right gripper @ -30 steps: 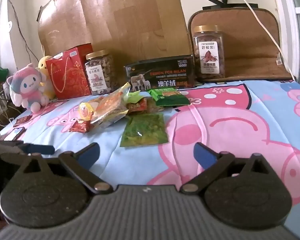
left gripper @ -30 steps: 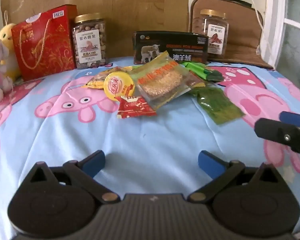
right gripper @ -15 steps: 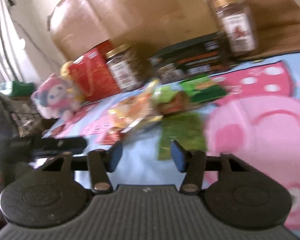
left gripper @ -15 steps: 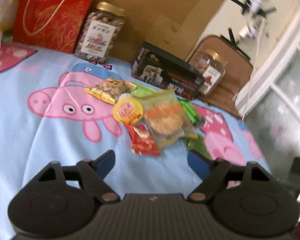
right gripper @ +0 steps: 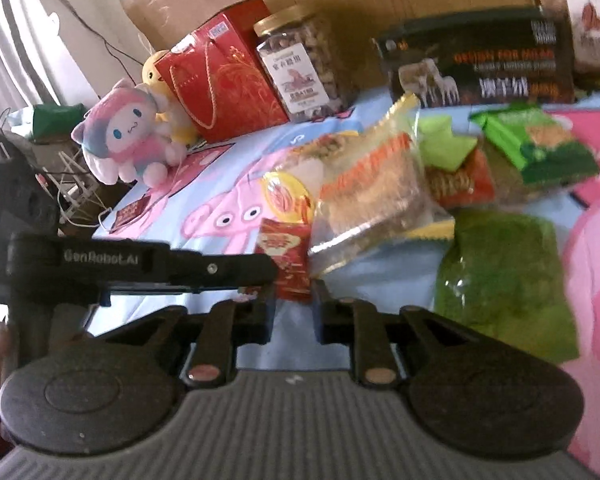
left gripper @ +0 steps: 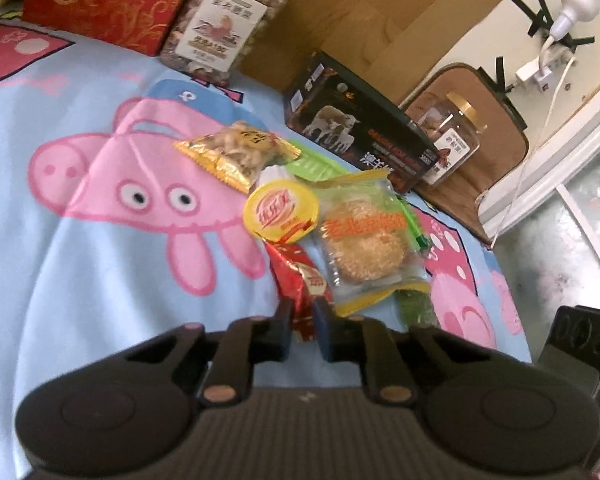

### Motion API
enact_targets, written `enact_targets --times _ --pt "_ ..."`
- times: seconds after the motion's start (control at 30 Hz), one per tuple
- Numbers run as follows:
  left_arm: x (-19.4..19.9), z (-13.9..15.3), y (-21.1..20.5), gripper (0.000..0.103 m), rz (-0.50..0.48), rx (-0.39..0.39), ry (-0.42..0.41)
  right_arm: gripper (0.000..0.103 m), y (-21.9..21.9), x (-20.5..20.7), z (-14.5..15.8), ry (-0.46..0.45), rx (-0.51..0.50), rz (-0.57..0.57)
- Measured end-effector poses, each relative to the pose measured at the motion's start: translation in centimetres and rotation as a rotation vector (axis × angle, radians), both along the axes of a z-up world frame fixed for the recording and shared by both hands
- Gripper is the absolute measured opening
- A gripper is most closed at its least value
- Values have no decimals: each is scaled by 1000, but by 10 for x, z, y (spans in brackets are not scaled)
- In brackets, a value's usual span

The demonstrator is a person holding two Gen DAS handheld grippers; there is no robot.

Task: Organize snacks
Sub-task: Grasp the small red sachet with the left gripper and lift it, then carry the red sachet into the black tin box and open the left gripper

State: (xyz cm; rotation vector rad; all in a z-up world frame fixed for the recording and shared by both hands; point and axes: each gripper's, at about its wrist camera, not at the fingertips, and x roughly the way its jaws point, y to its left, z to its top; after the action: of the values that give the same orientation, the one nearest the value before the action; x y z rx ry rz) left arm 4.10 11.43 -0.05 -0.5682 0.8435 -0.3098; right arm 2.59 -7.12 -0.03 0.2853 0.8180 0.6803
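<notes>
A pile of snacks lies on the Peppa Pig sheet (left gripper: 80, 280). My left gripper (left gripper: 303, 330) is shut on the near end of a red snack packet (left gripper: 300, 280), also seen in the right wrist view (right gripper: 286, 258). Beside it lie a round yellow-lidded cup (left gripper: 281, 216), a clear bag of round cakes (left gripper: 366, 236), a gold packet (left gripper: 236, 154) and green packets (right gripper: 504, 280). My right gripper (right gripper: 294, 318) is nearly closed with a gap and holds nothing, just behind the red packet. The left gripper's arm (right gripper: 140, 262) crosses its view.
At the back stand a red gift bag (right gripper: 220, 84), a nut jar (left gripper: 224, 28), a dark box (left gripper: 360, 136) and a second jar (left gripper: 452, 140). Plush toys (right gripper: 124, 136) sit at the left edge. A cardboard sheet (left gripper: 360, 8) leans behind.
Both grippers moved in toward the snack pile and narrowed. The left one closed on the red packet. The right one went from wide open to nearly closed.
</notes>
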Motion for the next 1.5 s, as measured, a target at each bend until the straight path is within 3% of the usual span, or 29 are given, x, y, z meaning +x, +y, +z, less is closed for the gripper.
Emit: enact_targets --times 0.03,0.13,0.37,0.53,0.7,0.93,1.07,1.3,1.37,1.43,1.5 --pt "-4 0 3 12 2 -17 0 8 -2 -2 -1 5 4 1" --pt "-26 8 10 12 7 -43 -31 7 -3 -12 5 3 37 22" --pt "-42 48 18 12 7 -82 -164 7 4 -33 36 -174 49 75" --pt "-3 83 -4 12 -66 -70 -242 6 -5 -21 57 -280 49 31" --pt "66 111 -47 12 -146 18 -290 6 -19 12 77 -417 -12 -78" --pt "105 87 -59 11 -167 39 -206 10 -63 45 56 -335 -21 -156" --pt "125 72 -60 11 -156 84 -122 10 -70 59 42 -314 -91 -168" --pt "180 55 -73 25 -125 210 -23 15 -54 105 58 -493 -323 -143" --pt "190 46 -80 30 -146 207 -7 19 -67 133 62 -392 -256 -153" --pt "197 39 -86 34 -160 185 19 37 -79 160 55 -255 -168 -135" --pt "204 36 -92 36 -164 157 38 43 -82 171 45 -196 -172 -134"
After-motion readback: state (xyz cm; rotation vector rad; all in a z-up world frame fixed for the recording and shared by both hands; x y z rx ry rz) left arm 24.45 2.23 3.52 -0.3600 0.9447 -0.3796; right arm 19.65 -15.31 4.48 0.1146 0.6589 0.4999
